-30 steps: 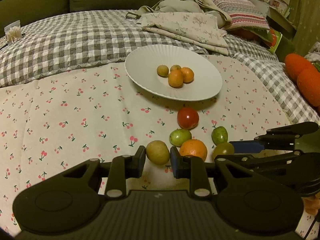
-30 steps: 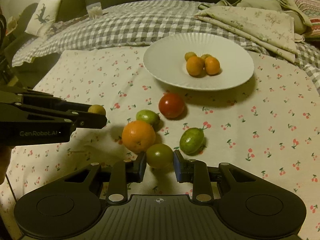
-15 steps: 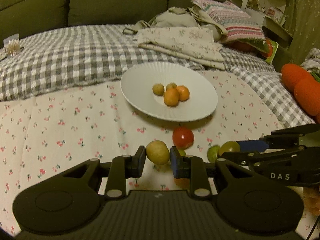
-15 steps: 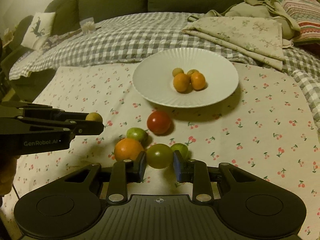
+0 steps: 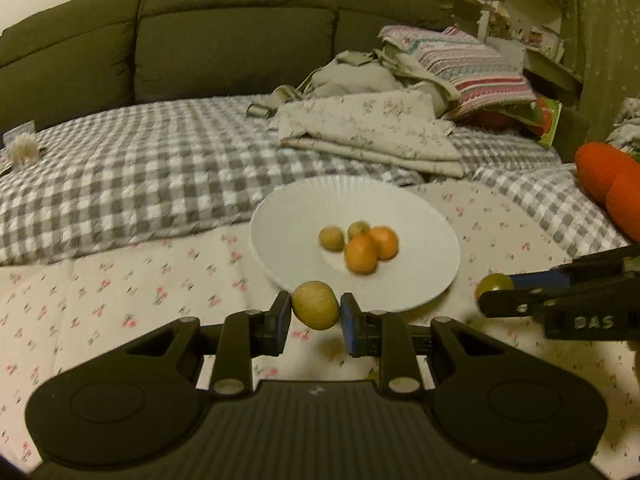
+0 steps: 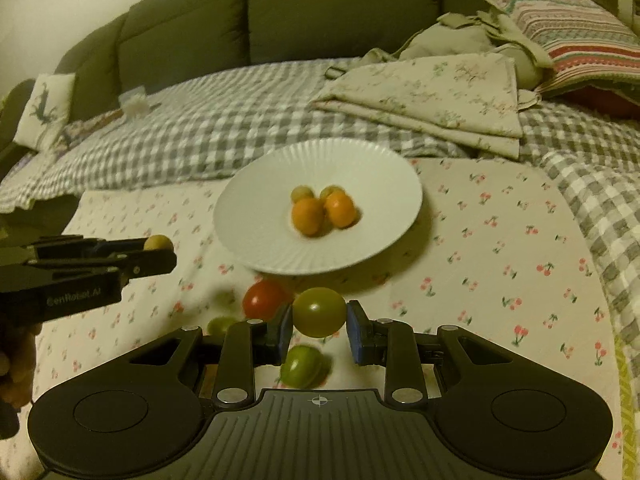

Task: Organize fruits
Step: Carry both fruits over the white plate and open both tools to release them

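Since a second ago both grippers have lifted their fruit off the cloth and carried it toward the plate, which now sits closer and more centred in each wrist view. The left gripper (image 5: 316, 312) is pinching a dull yellow-green round fruit (image 5: 315, 305) between its blue pads, clear of the surface. The right gripper (image 6: 319, 322) is clamped on a smooth olive-green round fruit (image 6: 319, 312), likewise held in the air.

The white ribbed round plate (image 5: 280, 216) lies straight ahead of both and slightly below, on the cherry-print cloth (image 5: 120, 292) over the bed. The left gripper's fruit overlaps the plate's near rim in its own view, so the left looks nearer to the drop; the right gripper's fruit hangs short of the rim, above the loose fruit left on the cloth: a red tomato-like fruit (image 6: 264, 300) and an oval green fruit (image 6: 302, 366).

Two orange round fruits (image 5: 370, 248) and two small yellowish ones (image 5: 331, 238) cluster at the plate's centre, so the free landing space is the near half of the plate, directly along each gripper's pointing line.
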Demonstrator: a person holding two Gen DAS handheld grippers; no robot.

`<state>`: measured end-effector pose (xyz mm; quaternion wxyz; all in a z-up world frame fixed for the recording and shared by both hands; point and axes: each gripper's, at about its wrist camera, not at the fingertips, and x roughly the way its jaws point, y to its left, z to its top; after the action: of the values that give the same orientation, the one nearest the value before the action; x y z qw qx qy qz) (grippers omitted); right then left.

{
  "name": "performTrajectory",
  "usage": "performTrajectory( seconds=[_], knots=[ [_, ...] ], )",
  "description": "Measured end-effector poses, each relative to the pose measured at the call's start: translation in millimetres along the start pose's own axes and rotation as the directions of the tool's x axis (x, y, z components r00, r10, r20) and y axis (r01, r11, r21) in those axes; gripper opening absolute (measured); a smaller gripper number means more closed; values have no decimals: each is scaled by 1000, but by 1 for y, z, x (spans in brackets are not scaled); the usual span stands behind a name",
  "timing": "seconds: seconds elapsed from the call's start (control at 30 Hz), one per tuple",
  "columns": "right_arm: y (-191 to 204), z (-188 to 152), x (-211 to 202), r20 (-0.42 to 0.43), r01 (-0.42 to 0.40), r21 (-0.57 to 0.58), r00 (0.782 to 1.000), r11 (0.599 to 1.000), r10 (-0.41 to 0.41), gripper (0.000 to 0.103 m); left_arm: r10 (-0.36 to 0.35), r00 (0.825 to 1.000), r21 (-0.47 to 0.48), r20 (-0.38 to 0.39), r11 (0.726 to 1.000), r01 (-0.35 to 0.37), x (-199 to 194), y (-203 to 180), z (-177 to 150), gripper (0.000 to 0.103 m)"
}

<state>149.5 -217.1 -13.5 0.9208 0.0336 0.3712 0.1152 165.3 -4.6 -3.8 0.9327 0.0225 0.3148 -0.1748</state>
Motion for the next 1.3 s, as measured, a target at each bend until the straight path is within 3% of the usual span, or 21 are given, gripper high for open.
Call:
performTrajectory(
  seconds=[0.33,0.8,1.17,1.2,1.3],
  knots=[
    [1,18,24,70,1,-53,998,999,3,27,-38,999,-6,0,999,38,32,-6,11,25],
    [0,25,62,66,10,-81,998,997,-5,28,-32,999,27,-31,999,33,67,-10,11,25],
    [1,25,71,62,2,-90,998,996,4,30,-20,999,8,-38,1000,20,69,-4,9,27],
    [1,25,71,63,7,-90,998,996,-1,31,-21,999,3,-38,1000,21,69,-4,10,29],
    [0,26,67,78,8,-75,997,997,-2,47,-25,999,-15,-32,1000,24,66,-2,11,35]
  ],
)
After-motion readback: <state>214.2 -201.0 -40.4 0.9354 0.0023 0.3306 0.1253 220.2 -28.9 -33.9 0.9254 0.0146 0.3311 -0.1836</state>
